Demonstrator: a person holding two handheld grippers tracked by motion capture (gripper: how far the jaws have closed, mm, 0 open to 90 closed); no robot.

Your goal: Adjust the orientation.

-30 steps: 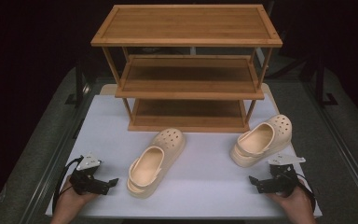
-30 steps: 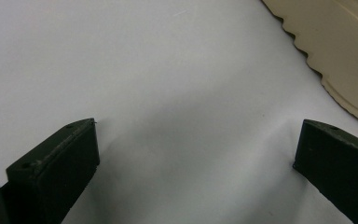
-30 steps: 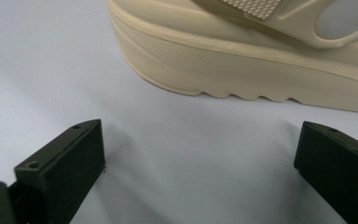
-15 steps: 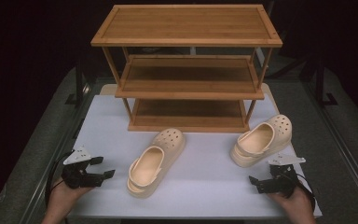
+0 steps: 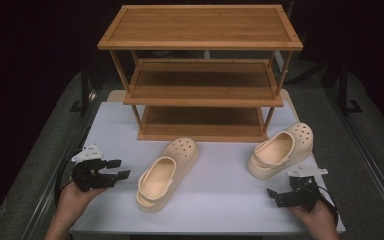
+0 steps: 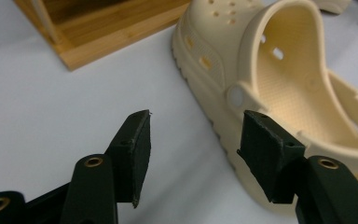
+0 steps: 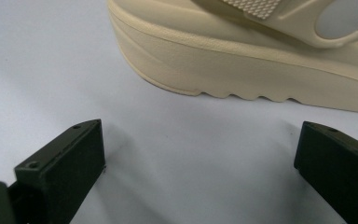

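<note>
Two cream clogs lie on the white table top (image 5: 220,200). One clog (image 5: 167,172) is left of centre and the other clog (image 5: 280,150) is at the right. My left gripper (image 5: 118,169) hovers just left of the first clog, pointing at it. In the left gripper view this clog (image 6: 279,74) lies beyond and to the right of the left gripper (image 6: 196,140). Its jaws have just been closing and stand partly open with nothing between them. My right gripper (image 5: 276,197) rests near the front edge, open. The other clog's sole (image 7: 261,60) lies ahead of the right gripper (image 7: 196,158).
A three-tier bamboo shoe rack (image 5: 200,90) stands at the back of the table, its shelves bare. Its bottom corner (image 6: 102,37) is in the left gripper view. Dark floor and metal rails flank the table on both sides.
My left gripper has lifted off the table and its jaws have narrowed. The right gripper and both clogs have stayed where they were.
</note>
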